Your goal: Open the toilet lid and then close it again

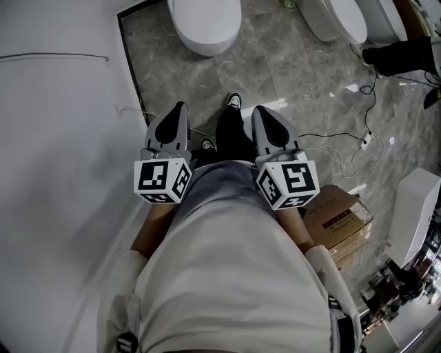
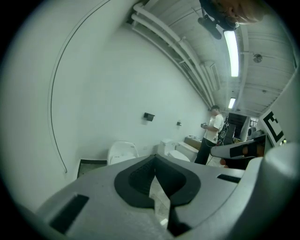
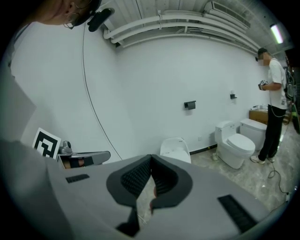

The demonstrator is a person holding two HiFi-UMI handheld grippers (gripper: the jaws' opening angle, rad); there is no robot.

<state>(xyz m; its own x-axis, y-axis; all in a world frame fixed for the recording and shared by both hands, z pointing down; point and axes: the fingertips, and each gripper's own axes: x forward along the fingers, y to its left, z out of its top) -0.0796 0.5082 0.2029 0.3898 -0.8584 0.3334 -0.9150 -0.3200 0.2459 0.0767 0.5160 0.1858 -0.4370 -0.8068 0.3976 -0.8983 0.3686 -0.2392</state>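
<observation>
"While the toilet [image 1: 205, 24] stood straight ahead of me across the grey stone floor [image 1: 289, 76], its lid down as far as I could judge, I held both tools at my waist, well short of it."

"What were the grippers doing?"

"Nothing on the task. The left gripper [image 1: 178, 114] was clenched on nothing. The right gripper [image 1: 265, 117] was the same, jaws together and empty. Both tipped a little toward the floor. I judged the opening step not yet begun."

"What did the next move call for?"

"Walking up to the bowl first. Then a jaw tip had to go under the front edge of the lid to swing it up toward the wall [image 3: 164, 70]. Closed jaws might have served as a hook. Otherwise I would have had to part them and pinch the rim."

"Anything in the way?"

"Nothing lay on the line between my shoes and the bowl. A second toilet [image 1: 344, 21] stood to the right of mine. Cables [image 1: 342, 153] and a power strip [image 1: 366, 143] trailed over the floor on that side, a snag only if I drifted right. A cardboard box [image 1: 337, 220] sat just beside my right leg. Another person [image 3: 276, 89] stood near the second toilet, well apart from my route."
</observation>
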